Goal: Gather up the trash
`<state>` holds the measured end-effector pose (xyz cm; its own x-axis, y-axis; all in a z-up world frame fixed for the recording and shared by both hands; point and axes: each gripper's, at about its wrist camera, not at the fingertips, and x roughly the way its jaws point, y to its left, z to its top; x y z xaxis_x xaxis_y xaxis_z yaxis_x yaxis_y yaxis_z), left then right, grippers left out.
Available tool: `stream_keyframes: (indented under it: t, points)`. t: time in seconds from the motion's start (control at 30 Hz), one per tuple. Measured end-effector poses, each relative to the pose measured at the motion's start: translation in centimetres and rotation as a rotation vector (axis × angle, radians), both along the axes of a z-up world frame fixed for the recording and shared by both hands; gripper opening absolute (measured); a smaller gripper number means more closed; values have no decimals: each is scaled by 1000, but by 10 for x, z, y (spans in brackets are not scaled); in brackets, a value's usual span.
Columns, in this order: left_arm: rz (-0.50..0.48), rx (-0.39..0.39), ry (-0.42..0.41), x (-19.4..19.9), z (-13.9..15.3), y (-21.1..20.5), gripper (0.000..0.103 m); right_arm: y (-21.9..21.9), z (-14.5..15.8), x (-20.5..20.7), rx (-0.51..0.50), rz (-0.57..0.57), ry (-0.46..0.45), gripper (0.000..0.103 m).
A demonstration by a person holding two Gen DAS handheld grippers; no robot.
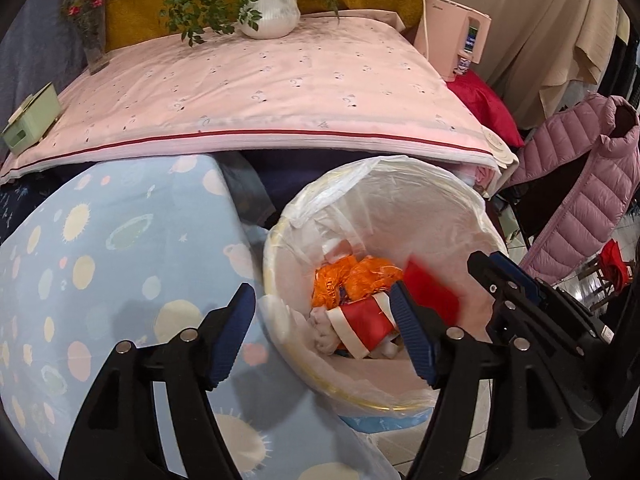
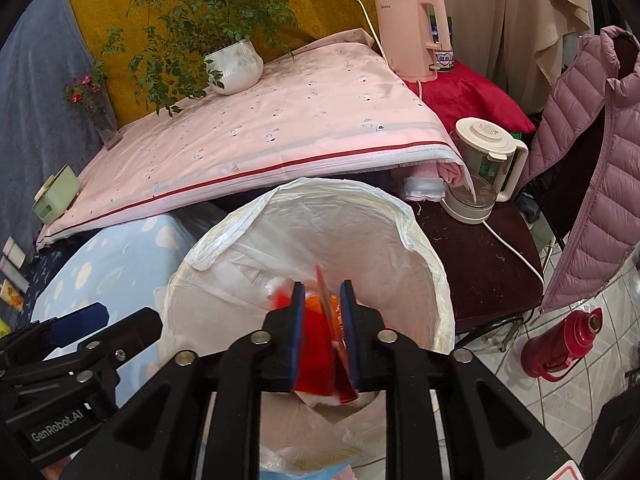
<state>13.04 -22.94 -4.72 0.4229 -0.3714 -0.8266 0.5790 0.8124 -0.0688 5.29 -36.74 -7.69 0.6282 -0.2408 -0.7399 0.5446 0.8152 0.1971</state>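
A round bin lined with a white plastic bag [image 1: 384, 184] stands beside the bed; it also shows in the right wrist view [image 2: 320, 208]. Orange netting [image 1: 352, 280] and a red-and-white wrapper [image 1: 364, 328] lie inside. My left gripper [image 1: 324, 336] is open and empty, one finger over the bin's rim. My right gripper [image 2: 322, 308] hangs over the bin with its jaws slightly apart around a red wrapper [image 2: 320, 344]. That wrapper looks blurred in the left wrist view [image 1: 430, 292], beside the right gripper [image 1: 504, 280].
A pink-covered table [image 1: 260, 92] holds a potted plant [image 1: 268, 12], a flower vase [image 1: 94, 40] and a green box [image 1: 32, 120]. A blue patterned cushion [image 1: 120, 260] is left of the bin. Kettles [image 2: 484, 168], a pink jacket [image 2: 592, 184] and a red thermos [image 2: 560, 344] stand right.
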Motion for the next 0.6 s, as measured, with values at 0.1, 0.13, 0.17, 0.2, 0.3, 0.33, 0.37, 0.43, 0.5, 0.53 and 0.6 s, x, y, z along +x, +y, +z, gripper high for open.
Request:
stream_keyframes:
  t: [0.1, 0.13, 0.17, 0.2, 0.3, 0.33, 0.37, 0.43, 0.5, 0.53, 0.6]
  points:
    - [25, 0, 2, 4, -2, 8, 66, 4, -1, 3, -3, 15, 8, 21]
    - [36, 2, 1, 5, -2, 12, 66, 6, -1, 3, -4, 19, 11, 21]
    - [45, 4, -1, 5, -2, 15, 66, 8, -1, 4, -5, 24, 13, 21]
    - [56, 7, -6, 6, -3, 18, 66, 9, -1, 3, -6, 28, 14, 22]
    - [84, 15, -22, 6, -2, 28, 68, 14, 0, 3, -11, 38, 16, 31]
    - [91, 16, -25, 6, -2, 31, 68, 17, 1, 2, -16, 43, 18, 32]
    - [97, 18, -29, 5, -2, 34, 68, 19, 2, 2, -22, 48, 20, 32]
    - [108, 23, -38, 4, -1, 40, 68, 25, 4, 1, -37, 62, 27, 32]
    - [116, 28, -46, 2, -1, 46, 68, 31, 5, 0, -45, 75, 32, 36]
    - [121, 31, -51, 0, -1, 48, 69, 33, 6, -1, -48, 81, 34, 37]
    - [128, 35, -59, -3, -1, 53, 74, 37, 6, -2, -53, 89, 37, 38]
